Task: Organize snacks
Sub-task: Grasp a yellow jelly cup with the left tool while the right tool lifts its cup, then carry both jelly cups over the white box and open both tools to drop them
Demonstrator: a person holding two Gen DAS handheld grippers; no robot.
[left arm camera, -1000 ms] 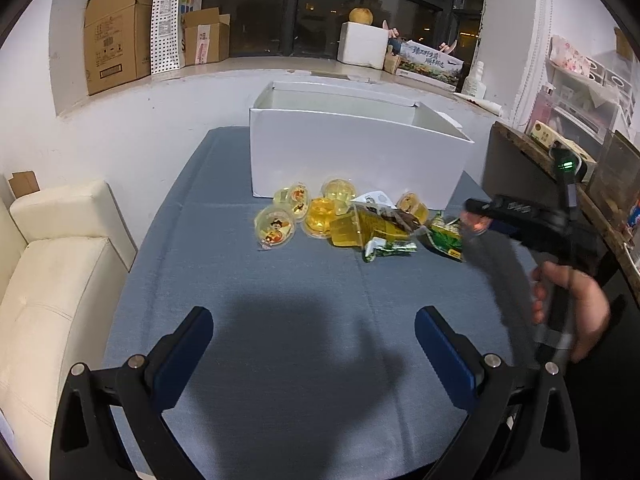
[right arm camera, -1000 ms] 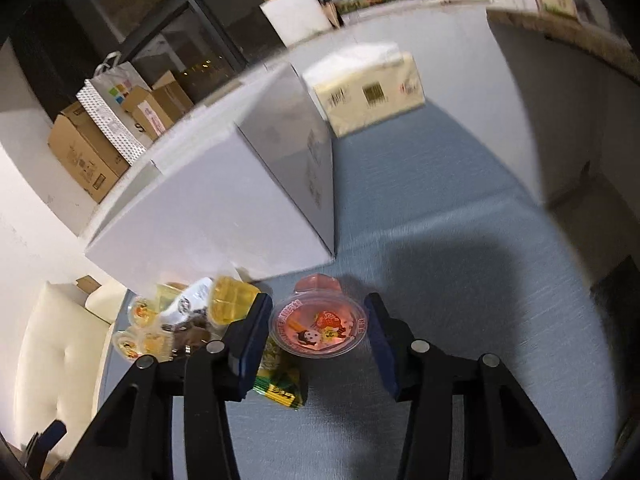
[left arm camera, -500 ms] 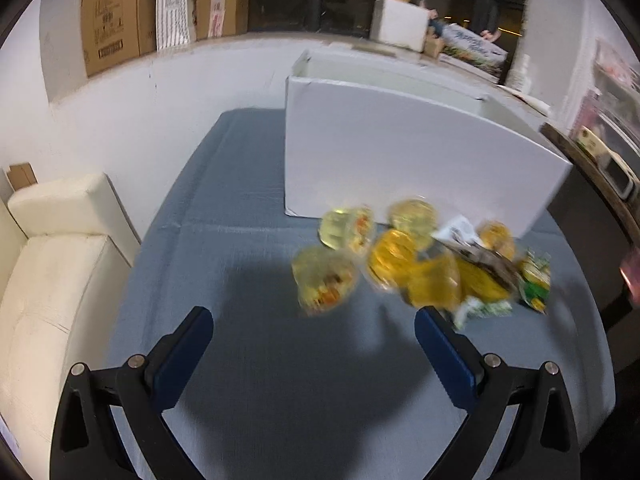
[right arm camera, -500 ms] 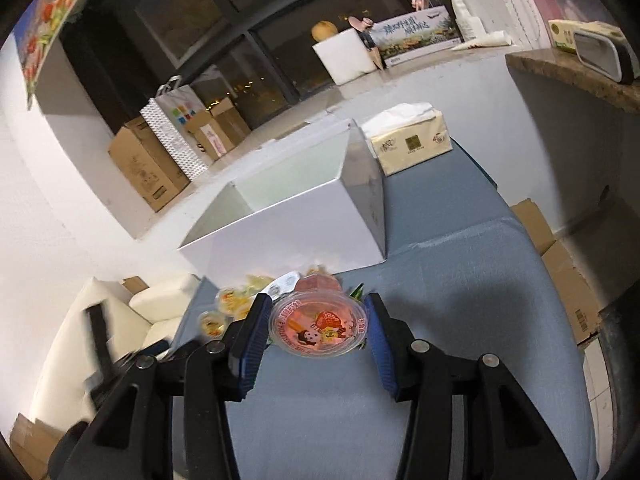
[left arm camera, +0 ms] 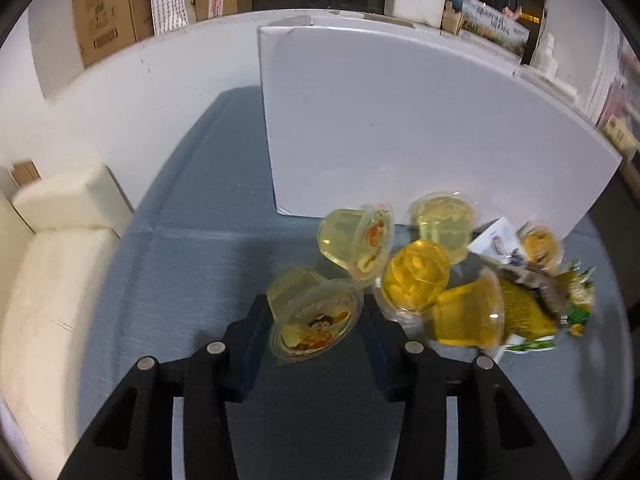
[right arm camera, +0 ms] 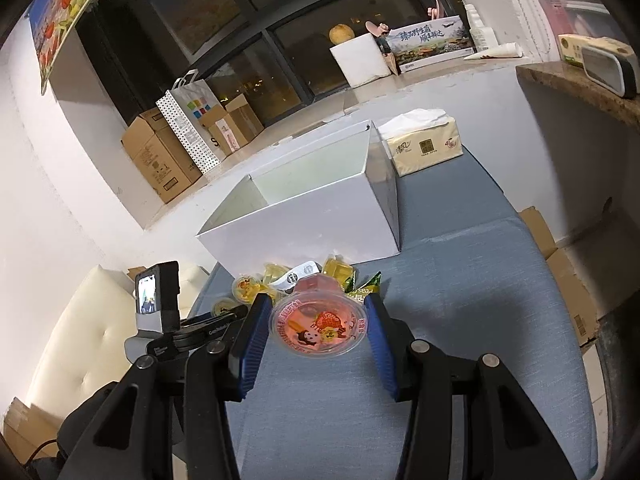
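Your left gripper (left arm camera: 316, 322) is closing around a pale yellow jelly cup (left arm camera: 314, 318) at the snack pile's near edge on the blue surface (left arm camera: 180, 280). Your right gripper (right arm camera: 316, 326) pinches a pink jelly cup (right arm camera: 318, 326) above the surface, before the white box (right arm camera: 304, 216).

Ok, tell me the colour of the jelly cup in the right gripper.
Pink-red, with a cartoon lid; the jelly cup shows best in the right wrist view.
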